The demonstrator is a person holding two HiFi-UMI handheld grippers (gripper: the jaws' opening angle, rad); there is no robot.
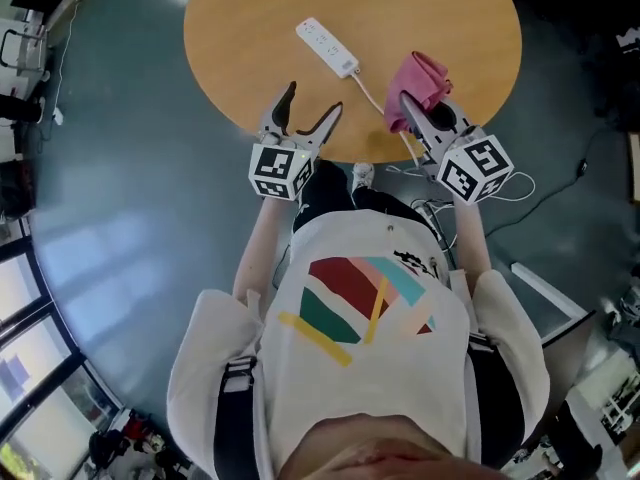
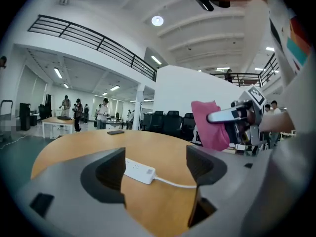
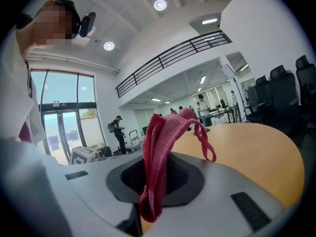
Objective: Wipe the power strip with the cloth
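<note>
A white power strip (image 1: 327, 47) lies on the round wooden table (image 1: 240, 18), its white cable running off the near edge. My left gripper (image 1: 310, 104) hovers over the table's near edge, jaws wide open and empty; in the left gripper view the power strip (image 2: 139, 171) lies ahead between the jaws. My right gripper (image 1: 418, 110) is shut on a pink cloth (image 1: 421, 85), which bunches up above the jaws. In the right gripper view the pink cloth (image 3: 159, 152) is pinched between the pads and hangs out both ways.
White cables (image 1: 500, 190) trail on the grey floor below the table's near edge. A dark phone (image 2: 115, 132) lies at the table's far side. Desks, black chairs and people stand beyond the table.
</note>
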